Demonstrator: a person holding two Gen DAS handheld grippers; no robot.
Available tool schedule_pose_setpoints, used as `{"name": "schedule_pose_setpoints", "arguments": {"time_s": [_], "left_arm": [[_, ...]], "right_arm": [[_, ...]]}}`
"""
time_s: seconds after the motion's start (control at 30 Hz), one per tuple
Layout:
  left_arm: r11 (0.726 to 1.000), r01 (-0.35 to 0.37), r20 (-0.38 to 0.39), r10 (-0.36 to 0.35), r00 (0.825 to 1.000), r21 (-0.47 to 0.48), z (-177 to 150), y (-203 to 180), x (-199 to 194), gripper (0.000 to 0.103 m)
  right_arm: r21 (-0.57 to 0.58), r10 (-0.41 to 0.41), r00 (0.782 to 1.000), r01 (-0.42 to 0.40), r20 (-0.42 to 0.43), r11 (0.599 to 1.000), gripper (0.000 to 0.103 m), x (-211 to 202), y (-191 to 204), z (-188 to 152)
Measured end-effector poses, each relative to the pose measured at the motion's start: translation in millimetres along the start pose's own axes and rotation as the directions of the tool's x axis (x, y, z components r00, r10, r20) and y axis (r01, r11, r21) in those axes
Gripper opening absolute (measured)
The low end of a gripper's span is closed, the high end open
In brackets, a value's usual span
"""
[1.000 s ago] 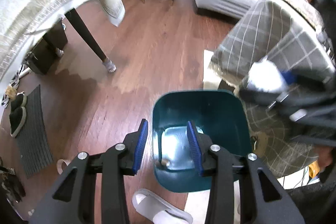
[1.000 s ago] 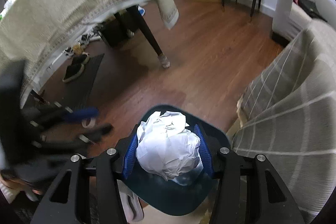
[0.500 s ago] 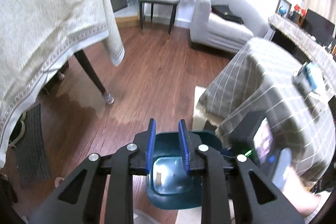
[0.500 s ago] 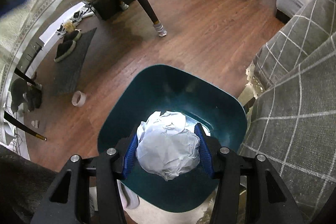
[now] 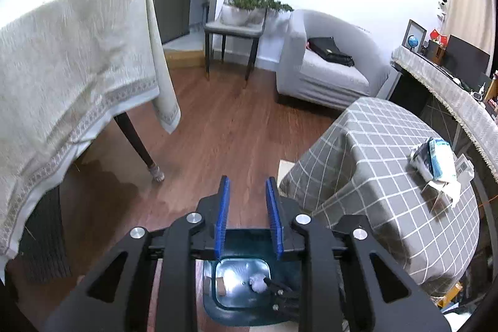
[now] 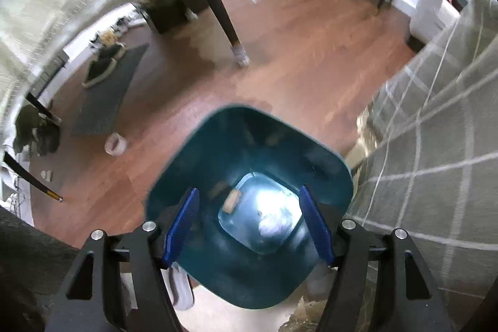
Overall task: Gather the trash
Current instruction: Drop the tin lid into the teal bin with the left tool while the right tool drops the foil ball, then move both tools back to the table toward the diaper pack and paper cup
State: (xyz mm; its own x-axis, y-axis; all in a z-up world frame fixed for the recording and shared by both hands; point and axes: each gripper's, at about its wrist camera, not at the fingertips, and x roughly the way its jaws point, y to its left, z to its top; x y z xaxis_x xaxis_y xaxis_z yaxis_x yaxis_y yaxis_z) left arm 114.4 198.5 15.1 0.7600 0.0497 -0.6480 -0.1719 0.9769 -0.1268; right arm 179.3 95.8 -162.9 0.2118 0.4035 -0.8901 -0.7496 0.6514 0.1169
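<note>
Glossy plastic bin (image 6: 249, 276); polished wood floor (image 5: 224, 126).

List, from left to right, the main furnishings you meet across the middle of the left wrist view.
Cream tablecloth → dark table leg → grey chair carrying a planter → grey sofa → checked grey tablecloth → tissue pack.

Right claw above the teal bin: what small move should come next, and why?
Probably lift the right claw clear of the teal bin. Its jaws have just been opening, nothing is between them, and the crumpled paper lies in the bin.
</note>
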Motion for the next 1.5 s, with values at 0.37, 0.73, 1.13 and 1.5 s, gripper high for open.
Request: {"name": "schedule_pose_setpoints", "arguments": {"time_s": [0.37,0.73,1.13,1.5], "left_arm": [[0.997,-0.062,0.1,0.057,0.993,0.046,16,-28,-14,0.034],[1.0,-0.004,0.161,0.0,0.987,0.027,33,-54,-30,0.043],[0.993,0.06,0.185,-0.078,0.98,0.101,33,-125,-16,0.056],[0.961,0.223,0.095,-0.24,0.966,0.162,22,-204,20,0.067]], "right_arm": [[-0.115,0.006,0.974,0.02,0.225,0.993,0.057,-107,20,11],[-0.042,-0.11,0.923,0.135,0.368,0.99,0.051,-188,-22,-2],[0.118,-0.249,0.86,0.22,0.445,0.968,0.049,-246,-98,-44],[0.246,-0.362,0.801,0.274,0.476,0.93,0.063,-284,-155,-98]]}}
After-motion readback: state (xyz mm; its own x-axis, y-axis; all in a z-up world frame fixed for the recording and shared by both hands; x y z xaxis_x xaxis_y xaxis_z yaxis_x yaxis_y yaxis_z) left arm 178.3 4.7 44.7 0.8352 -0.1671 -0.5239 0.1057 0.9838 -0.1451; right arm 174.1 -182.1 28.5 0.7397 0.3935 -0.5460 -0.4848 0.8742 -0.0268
